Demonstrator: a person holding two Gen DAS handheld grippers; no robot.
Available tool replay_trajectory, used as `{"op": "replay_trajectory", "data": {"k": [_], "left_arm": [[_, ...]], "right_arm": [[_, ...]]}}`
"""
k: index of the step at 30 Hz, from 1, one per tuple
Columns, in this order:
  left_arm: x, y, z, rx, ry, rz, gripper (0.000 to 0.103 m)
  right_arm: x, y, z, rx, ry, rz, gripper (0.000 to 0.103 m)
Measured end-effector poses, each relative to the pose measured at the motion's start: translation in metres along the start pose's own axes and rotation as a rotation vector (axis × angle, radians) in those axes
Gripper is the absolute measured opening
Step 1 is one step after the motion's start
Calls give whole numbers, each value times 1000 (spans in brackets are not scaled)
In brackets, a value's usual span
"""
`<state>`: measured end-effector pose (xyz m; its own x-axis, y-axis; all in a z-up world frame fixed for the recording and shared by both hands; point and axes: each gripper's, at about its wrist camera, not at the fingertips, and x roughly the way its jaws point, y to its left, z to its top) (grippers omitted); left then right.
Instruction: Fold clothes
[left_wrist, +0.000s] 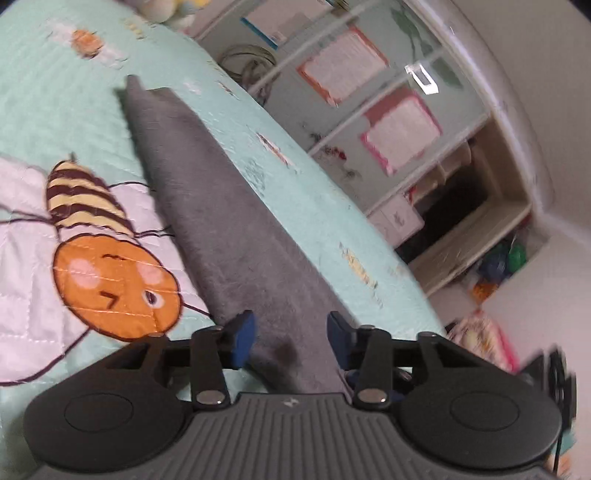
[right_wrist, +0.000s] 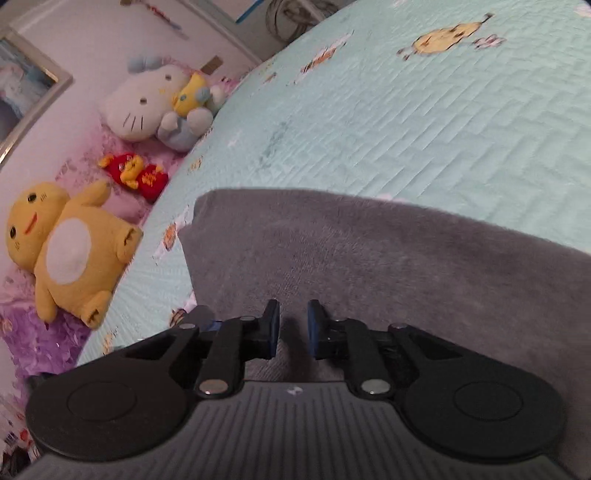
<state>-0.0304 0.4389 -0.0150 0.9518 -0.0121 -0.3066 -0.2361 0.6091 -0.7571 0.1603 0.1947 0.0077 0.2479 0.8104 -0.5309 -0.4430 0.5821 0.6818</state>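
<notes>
Your left gripper (left_wrist: 291, 339) has its fingers spread wide and your right gripper (right_wrist: 293, 325) has them narrowly parted, both over the grey garment (left_wrist: 221, 221) stretching ahead on the bed (left_wrist: 55, 92).

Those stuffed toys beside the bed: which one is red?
The small red plush, lying between the white cat plush and the big yellow plush. It alone is red, with gold trim.

Your work surface: a bed under a mint quilt

The quilt (left_wrist: 55, 110), printed with a bee at left of the left wrist frame, carries your grey fleecy garment (left_wrist: 229, 229), lying diagonally from upper left toward lower centre.
</notes>
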Motion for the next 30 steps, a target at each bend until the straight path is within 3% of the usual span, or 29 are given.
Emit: {"op": "replay_trajectory", "data": {"k": [2,3,5,9,11,12,15,16,17,19,23,26,27,28,30], "left_arm": [[1,-1,-2,21,-8,8,47],[1,-3,-3,36,-10,14,49],[2,-6,-4,52,-14,23,50],[4,-16,-3,80,4,67,50],[7,-36,-4,174,39,146,51],[7,-48,-6,236,58,192,56],[9,-84,-17,410,138,319,65],[7,-93,-21,441,165,347,65],[3,-101,-25,463,193,360,65],[-9,-120,-35,526,213,355,65],[-27,-156,-69,749,251,349,67],[-33,-170,-93,856,327,343,68],[-34,-170,-98,870,343,350,69],[-35,-170,-103,884,359,358,69],[-37,-170,-114,913,390,372,69]], "right_arm": [[-18,4,-3,-7,-49,24,25],[-22,1,-7,0,-40,10,32],[-23,-7,-17,5,25,-69,29],[-68,-10,-41,89,-68,-69,32],[-98,-11,-56,104,-159,-8,32],[-111,-13,-64,121,-192,14,36],[-136,-24,-86,174,-214,-56,36],[-143,-27,-93,189,-220,-88,28],[-151,-30,-100,204,-225,-119,28],[-169,-34,-114,218,-248,-173,30],[-210,-17,-145,142,-371,-194,31],[-222,-46,-161,226,-362,-241,32],[-226,-56,-165,263,-358,-250,26],[-231,-62,-169,291,-371,-233,20],[-242,-73,-177,346,-399,-198,24]]}}
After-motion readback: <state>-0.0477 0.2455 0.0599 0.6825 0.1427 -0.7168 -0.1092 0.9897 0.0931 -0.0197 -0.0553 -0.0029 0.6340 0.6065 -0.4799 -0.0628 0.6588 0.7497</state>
